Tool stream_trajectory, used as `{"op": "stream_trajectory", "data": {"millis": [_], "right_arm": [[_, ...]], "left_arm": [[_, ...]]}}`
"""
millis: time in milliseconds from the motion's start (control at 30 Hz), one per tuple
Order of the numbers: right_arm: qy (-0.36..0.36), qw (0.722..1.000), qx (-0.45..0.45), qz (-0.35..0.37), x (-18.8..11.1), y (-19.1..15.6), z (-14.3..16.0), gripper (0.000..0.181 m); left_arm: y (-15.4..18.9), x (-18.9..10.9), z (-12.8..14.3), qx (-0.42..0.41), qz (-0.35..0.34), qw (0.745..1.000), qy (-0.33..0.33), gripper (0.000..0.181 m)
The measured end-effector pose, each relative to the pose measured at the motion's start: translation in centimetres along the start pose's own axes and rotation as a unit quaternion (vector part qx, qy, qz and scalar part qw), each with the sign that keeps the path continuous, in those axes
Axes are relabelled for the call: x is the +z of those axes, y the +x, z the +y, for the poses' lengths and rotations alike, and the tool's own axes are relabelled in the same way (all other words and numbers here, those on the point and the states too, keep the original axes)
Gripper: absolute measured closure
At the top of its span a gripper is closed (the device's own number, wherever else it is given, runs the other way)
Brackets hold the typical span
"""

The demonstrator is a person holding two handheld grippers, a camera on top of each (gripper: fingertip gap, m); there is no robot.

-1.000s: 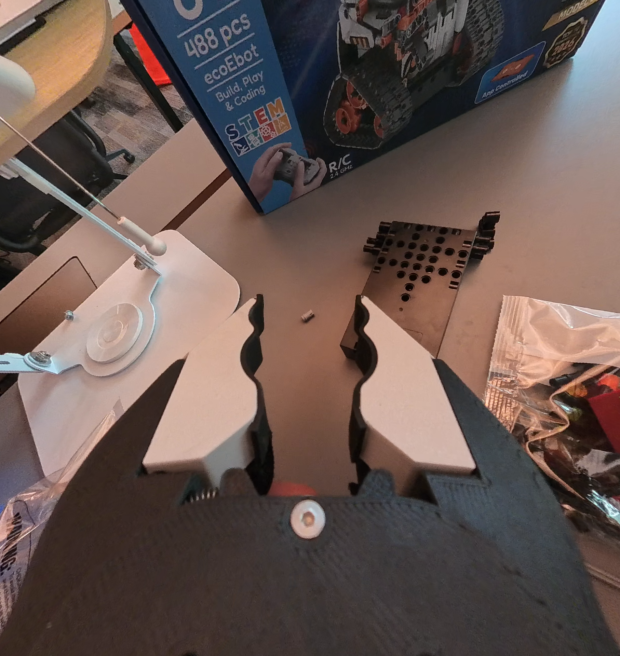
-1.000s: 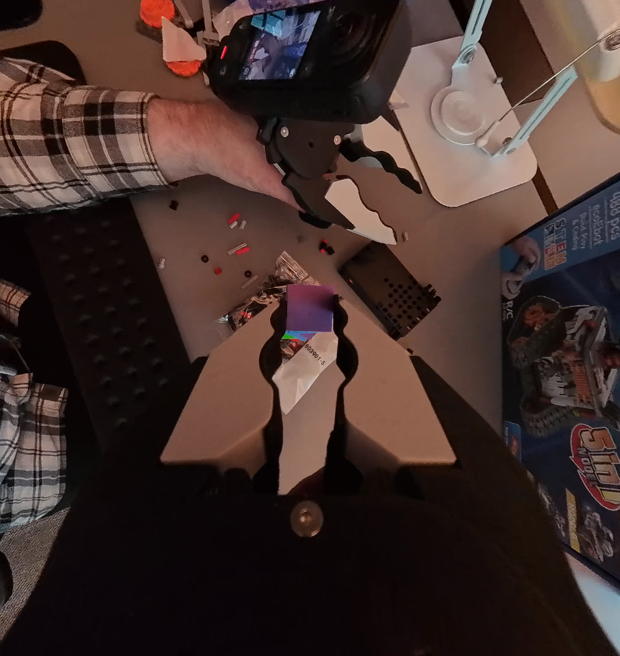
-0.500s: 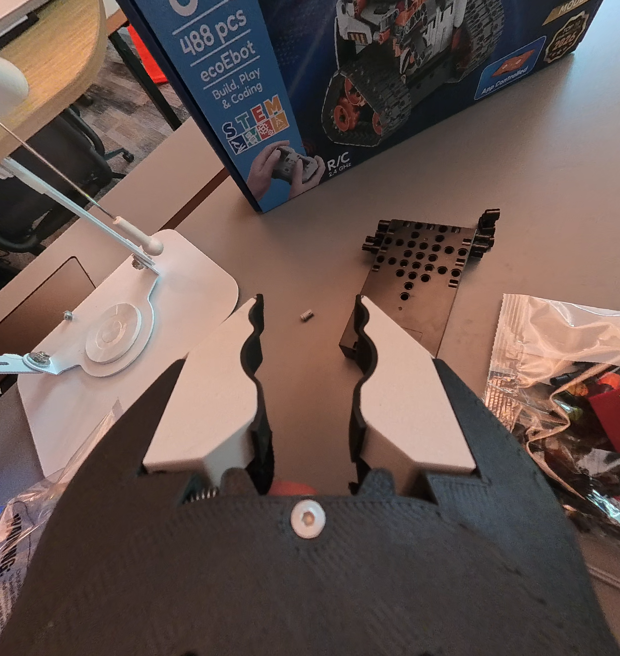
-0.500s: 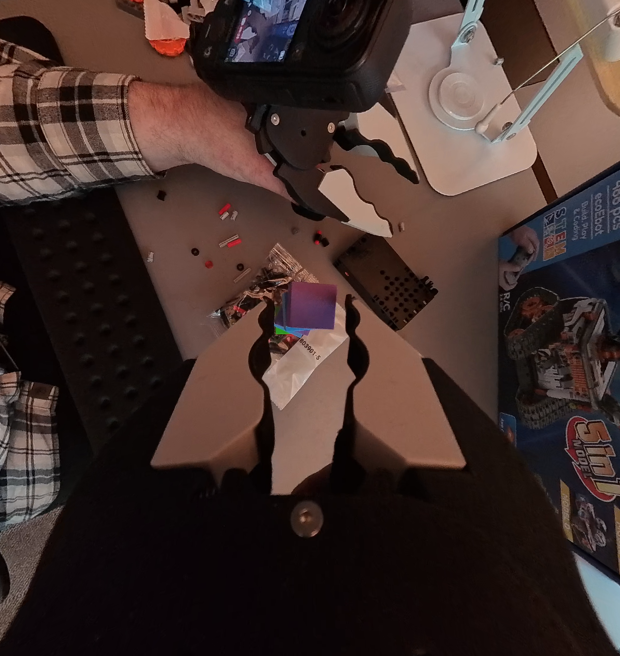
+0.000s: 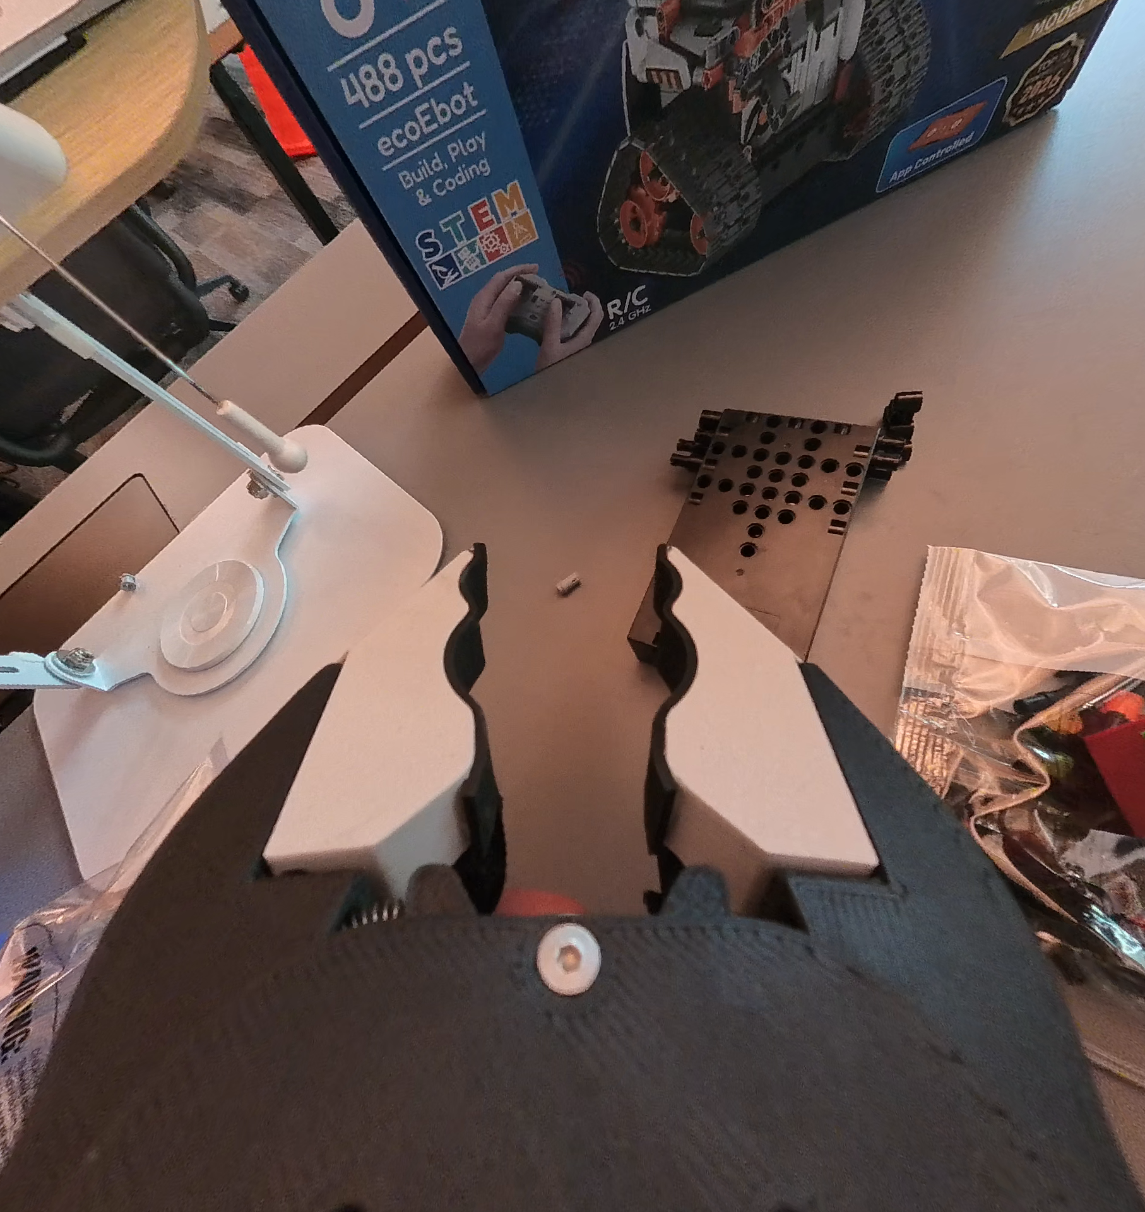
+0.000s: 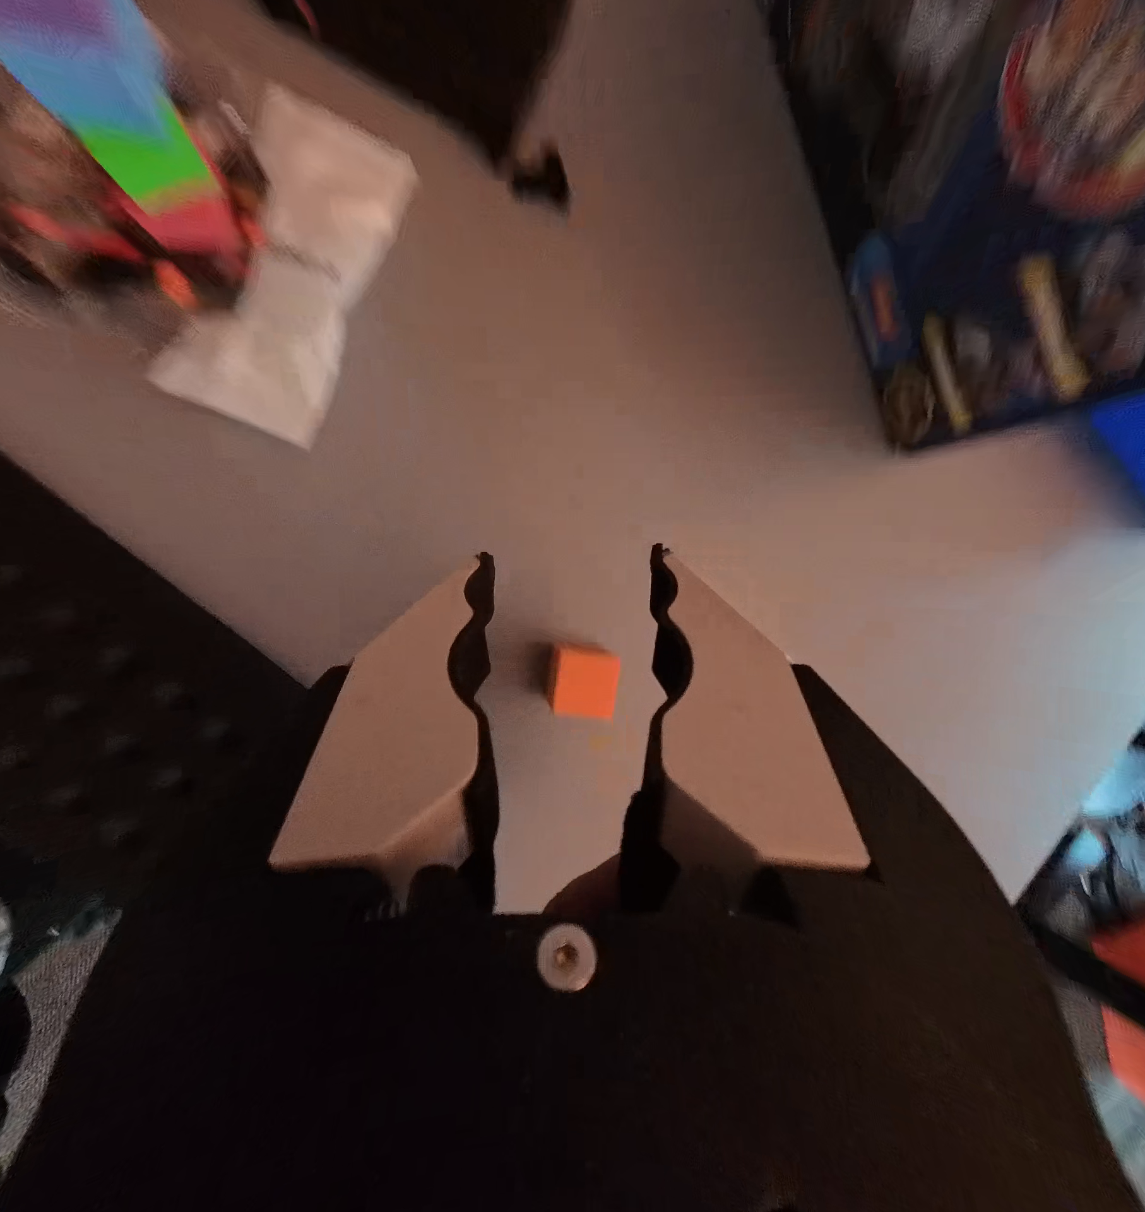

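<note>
A matte grey-beige tabletop carries everything; past its far left edge are a carpeted floor, a black office chair base and a pale wooden desk. A glossy blue cardboard toy box stands upright at the back. A flat white lamp base with thin metal arms lies to the left. The left gripper, white wedge fingers with wavy black pads on a ribbed black printed body, is spread wide and holds nothing; a tiny grey cylindrical pin lies just ahead between its tips. Beside its right finger lies a black perforated plastic plate, then a crinkled clear bag of small parts. The right wrist view is motion-blurred: the right gripper is equally spread and empty, with a small orange cube on the table between its fingers, touching neither.
</note>
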State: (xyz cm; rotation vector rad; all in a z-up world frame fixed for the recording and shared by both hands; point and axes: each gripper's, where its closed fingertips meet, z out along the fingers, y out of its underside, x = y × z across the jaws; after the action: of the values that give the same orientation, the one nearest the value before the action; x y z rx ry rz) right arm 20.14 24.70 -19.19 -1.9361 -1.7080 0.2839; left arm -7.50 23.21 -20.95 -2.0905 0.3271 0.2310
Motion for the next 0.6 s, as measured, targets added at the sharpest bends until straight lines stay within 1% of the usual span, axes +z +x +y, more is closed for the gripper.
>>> {"op": "stream_trajectory", "data": {"millis": [67, 133, 200, 267, 300, 367, 433, 500, 600], "right_arm": [[-0.052, 0.998, 0.011, 0.023, 1.2, 0.9, 4.1, 0.134], [-0.075, 0.997, 0.022, 0.025, 1.9, 1.0, 6.5, 0.134], [-0.072, 0.997, 0.036, 0.014, 2.3, 0.9, 7.4, 0.14], [-0.071, 0.996, 0.045, 0.006, 2.5, 1.0, 7.8, 0.156], [-0.066, 0.997, 0.049, 0.002, 2.6, 1.0, 7.7, 0.157], [-0.051, 0.997, 0.049, -0.005, 2.4, 0.9, 6.9, 0.157], [-0.029, 0.999, 0.042, -0.003, 1.8, 0.9, 5.3, 0.157], [0.011, 0.999, 0.025, -0.018, 0.7, 0.1, 2.3, 0.157], [0.079, 0.995, -0.033, -0.049, -2.0, -2.5, -4.1, 0.158]], "left_arm": [[0.1, 0.1, 0.1, 0.002, 0.0, 1.0, -0.002, 0.132], [0.2, 0.2, 0.1, 0.002, 0.0, 1.0, -0.003, 0.132], [0.2, 0.2, 0.3, 0.002, 0.0, 1.0, -0.005, 0.131], [0.3, 0.3, 0.4, 0.003, 0.0, 1.0, -0.008, 0.131], [0.2, 0.3, 0.4, 0.003, 0.0, 1.0, -0.009, 0.131], [0.2, 0.3, 0.4, 0.002, -0.001, 1.0, -0.008, 0.131], [0.1, 0.3, 0.4, 0.001, -0.002, 1.0, -0.008, 0.131], [0.1, 0.3, 0.4, 0.001, -0.001, 1.0, -0.008, 0.132], [0.2, 0.4, 0.4, 0.004, 0.0, 1.0, -0.009, 0.132]]}}
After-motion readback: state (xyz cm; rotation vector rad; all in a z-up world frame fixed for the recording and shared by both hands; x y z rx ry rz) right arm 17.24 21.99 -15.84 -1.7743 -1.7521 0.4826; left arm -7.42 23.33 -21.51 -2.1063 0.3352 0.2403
